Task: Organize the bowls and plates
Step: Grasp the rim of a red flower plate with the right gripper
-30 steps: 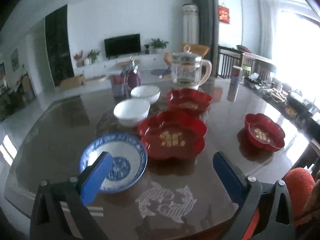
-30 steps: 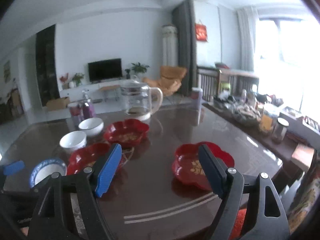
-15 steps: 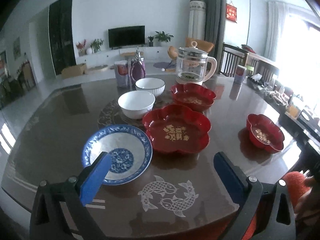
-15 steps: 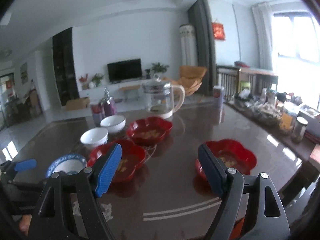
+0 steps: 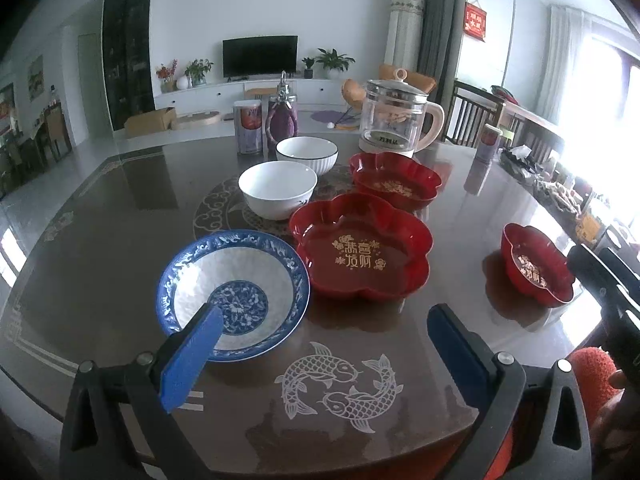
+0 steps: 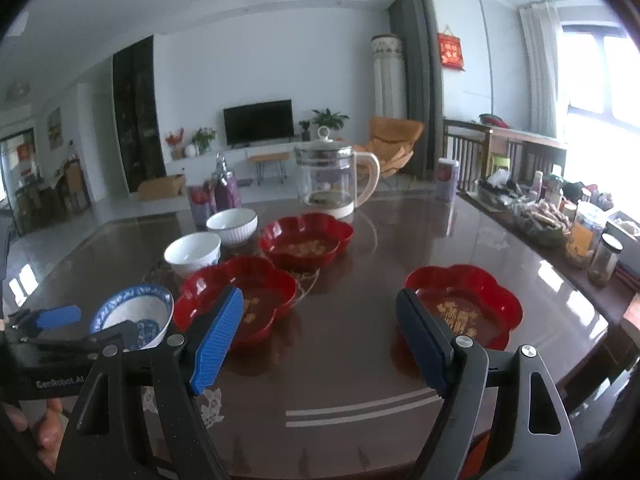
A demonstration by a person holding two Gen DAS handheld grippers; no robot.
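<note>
So the only writing I can really make out is "GenRobot.AI" on the left gripper (image 6: 60,322) body, plus gold Chinese characters inside the big red flower plate (image 5: 362,246), too stylised to read. That plate sits upright mid-table (image 5: 100,240); blue-white plate (image 5: 233,294) just left of it, two white bowls (image 5: 278,189) behind, glass kettle (image 5: 394,120) further back. Both the left and the right gripper (image 6: 320,340) hang wide apart, holding nothing.
</note>
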